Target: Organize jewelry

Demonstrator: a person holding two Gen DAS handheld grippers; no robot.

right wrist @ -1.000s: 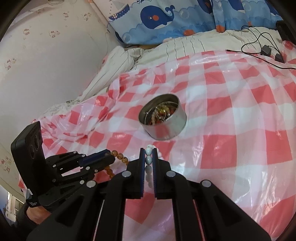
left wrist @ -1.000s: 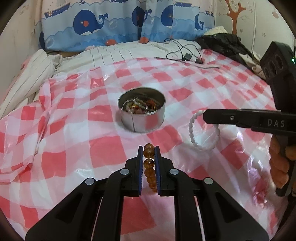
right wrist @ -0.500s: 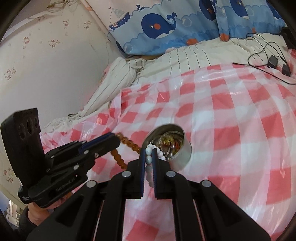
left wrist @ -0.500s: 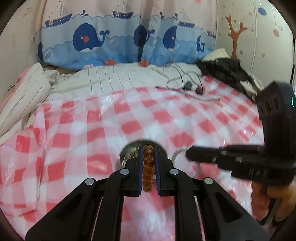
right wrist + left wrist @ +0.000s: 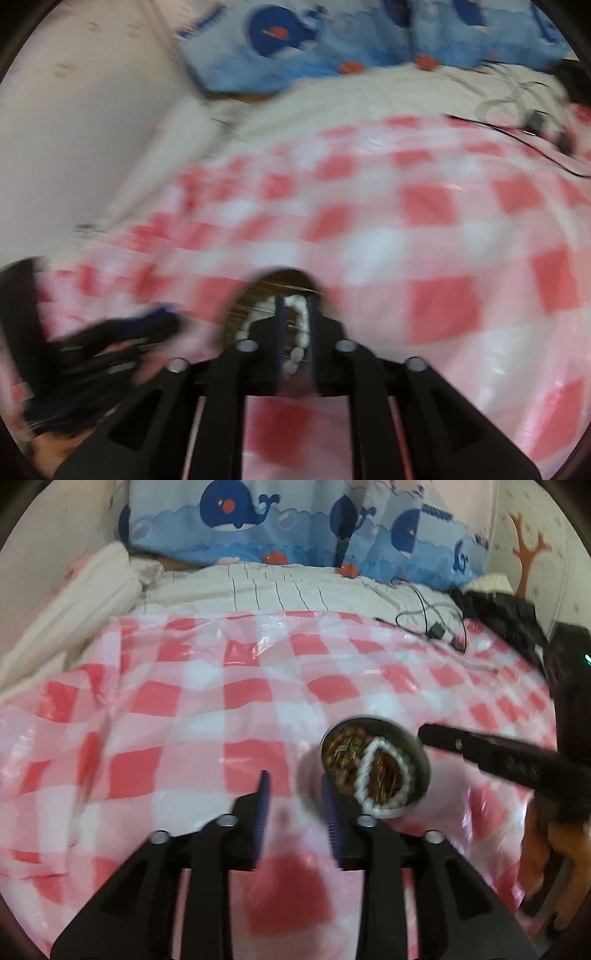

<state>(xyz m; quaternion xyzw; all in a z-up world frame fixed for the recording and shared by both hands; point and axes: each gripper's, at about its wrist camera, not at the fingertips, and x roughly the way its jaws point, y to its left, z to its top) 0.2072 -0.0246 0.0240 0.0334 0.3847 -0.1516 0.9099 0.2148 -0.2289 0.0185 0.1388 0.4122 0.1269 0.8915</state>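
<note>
A round metal tin (image 5: pixel 419 751) stands on the red-and-white checked plastic sheet (image 5: pixel 207 716). A white bead bracelet (image 5: pixel 364 771) lies looped inside it on brown and amber jewelry, blurred. My left gripper (image 5: pixel 295 797) hangs just left of the tin; its jaws are opening with nothing between them. My right gripper (image 5: pixel 297 321) is over the tin (image 5: pixel 284 274), its jaws opening, and the white bracelet (image 5: pixel 297 355) lies loose between them. The right gripper (image 5: pixel 428 736) reaches to the tin's right rim in the left wrist view. The left gripper (image 5: pixel 166 319) shows blurred at the lower left in the right wrist view.
Black cables and a charger (image 5: pixel 436 631) lie at the sheet's far right, next to dark clothing (image 5: pixel 498 605). A whale-print pillow (image 5: pixel 258 517) and striped bedding (image 5: pixel 277 590) sit behind. A wall (image 5: pixel 74 129) is close on the left. A hand (image 5: pixel 546 834) holds the right gripper.
Both grippers carried their bracelets over the tin and parted their jaws. The white bracelet now lies in the tin and the amber one has left the left gripper. Left gripper shifted left.
</note>
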